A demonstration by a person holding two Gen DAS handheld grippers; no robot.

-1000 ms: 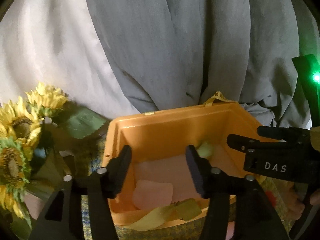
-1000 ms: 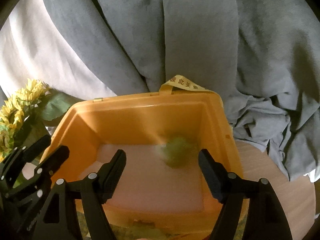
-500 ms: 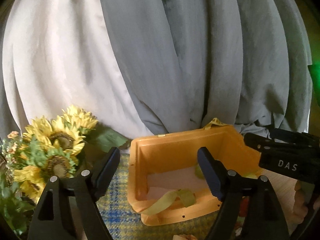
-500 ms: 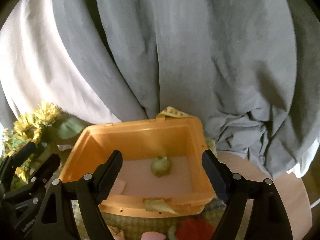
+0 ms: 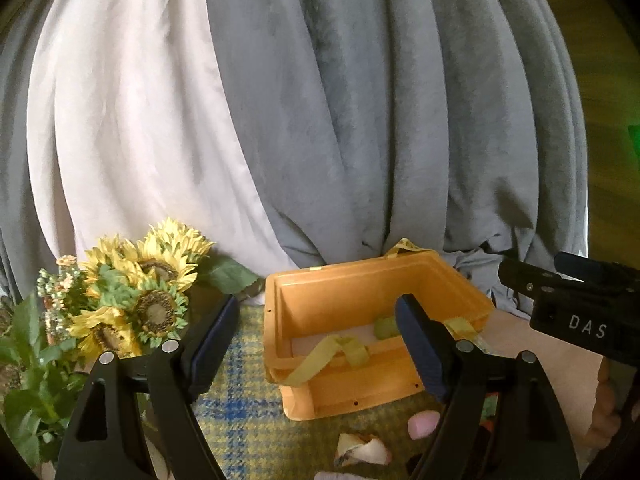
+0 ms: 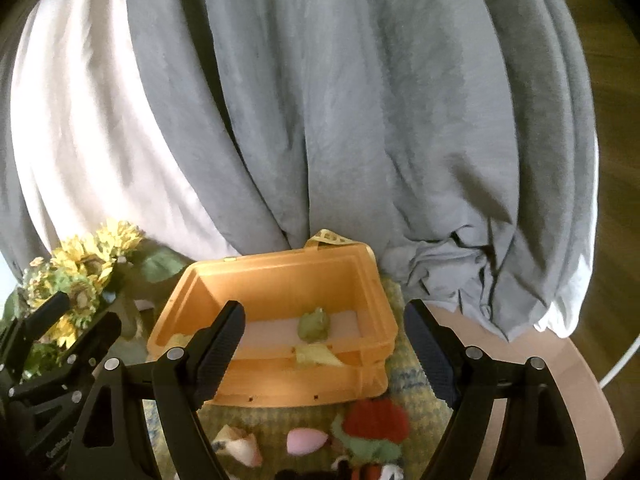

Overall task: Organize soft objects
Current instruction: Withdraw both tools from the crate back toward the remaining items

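grey curtain (image 6: pixel 360 120), plaid cloth (image 5: pixel 248 420) | both grippers (image 5: pixel 316 344) (image 6: pixel 324 344) spread wide, nothing held | pink piece (image 6: pixel 306 440) to be pinched gently, then dropped into orange bin (image 6: pixel 280 280)

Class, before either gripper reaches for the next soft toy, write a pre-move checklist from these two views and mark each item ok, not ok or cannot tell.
1. Left gripper open, nothing between fingers: ok.
2. Right gripper open and empty: ok.
3. Orange bin upright, with room inside: ok.
4. Green toy lying inside the bin: ok.
5. Pink egg-shaped toy and red toy in the bin: not ok, on the cloth in front of it.
6. Yellow ribbon fully inside the bin: not ok, draped over the front rim.
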